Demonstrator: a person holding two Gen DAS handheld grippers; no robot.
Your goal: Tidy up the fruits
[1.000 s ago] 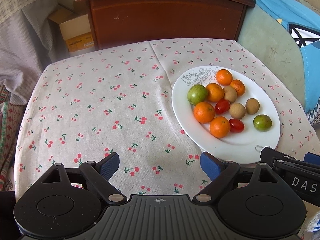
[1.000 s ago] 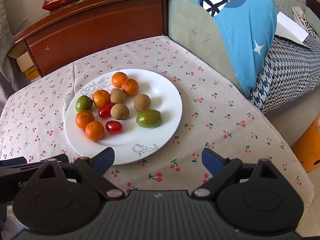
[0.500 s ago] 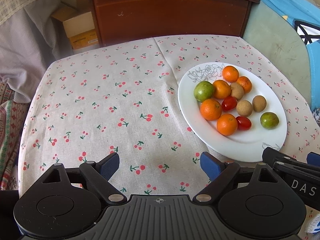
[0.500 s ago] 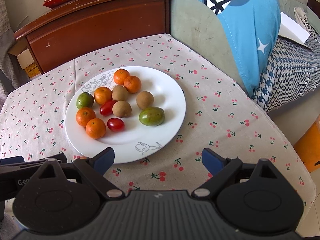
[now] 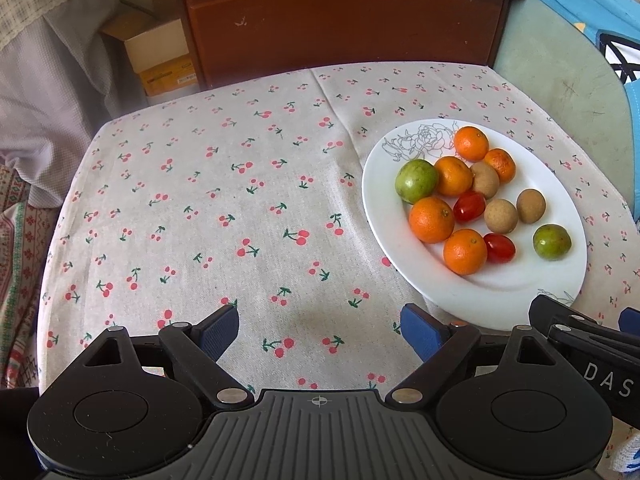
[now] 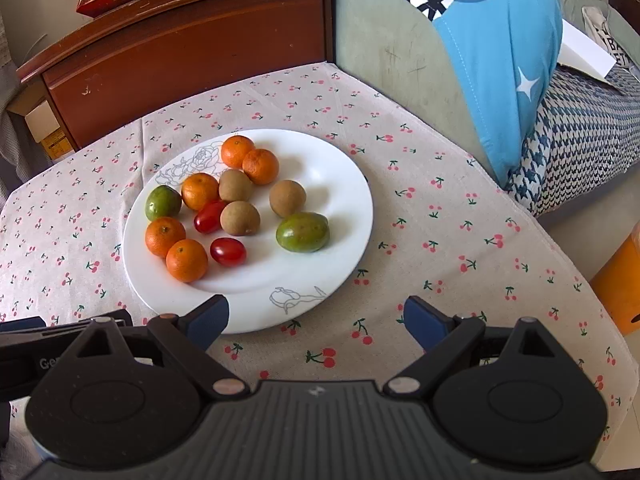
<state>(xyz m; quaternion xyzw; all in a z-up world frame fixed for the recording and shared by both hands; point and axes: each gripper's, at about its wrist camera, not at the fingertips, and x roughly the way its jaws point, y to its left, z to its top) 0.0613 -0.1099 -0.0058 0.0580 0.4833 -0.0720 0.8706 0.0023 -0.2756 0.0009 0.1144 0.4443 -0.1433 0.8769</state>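
A white plate (image 6: 328,184) sits on the cherry-print tablecloth (image 5: 224,200) and holds mixed fruit: several small oranges (image 6: 186,260), two green fruits (image 6: 302,232), two red cherry tomatoes (image 6: 228,251) and three brown round fruits (image 6: 287,198). The plate also shows in the left wrist view (image 5: 500,292), at the right. My left gripper (image 5: 319,332) is open and empty, above the cloth left of the plate. My right gripper (image 6: 316,318) is open and empty, at the plate's near edge. The right gripper's body shows in the left wrist view (image 5: 580,336).
A brown wooden headboard (image 5: 340,20) stands behind the table. A cardboard box (image 5: 160,60) and draped cloth are at the back left. A blue garment over a green chair back (image 6: 500,40) and a patterned cushion are at the right. An orange object (image 6: 620,280) stands beyond the table's right edge.
Both grippers have moved slightly forward and tilted, so the plate sits lower in each view. Both stay open. No fruit has moved.
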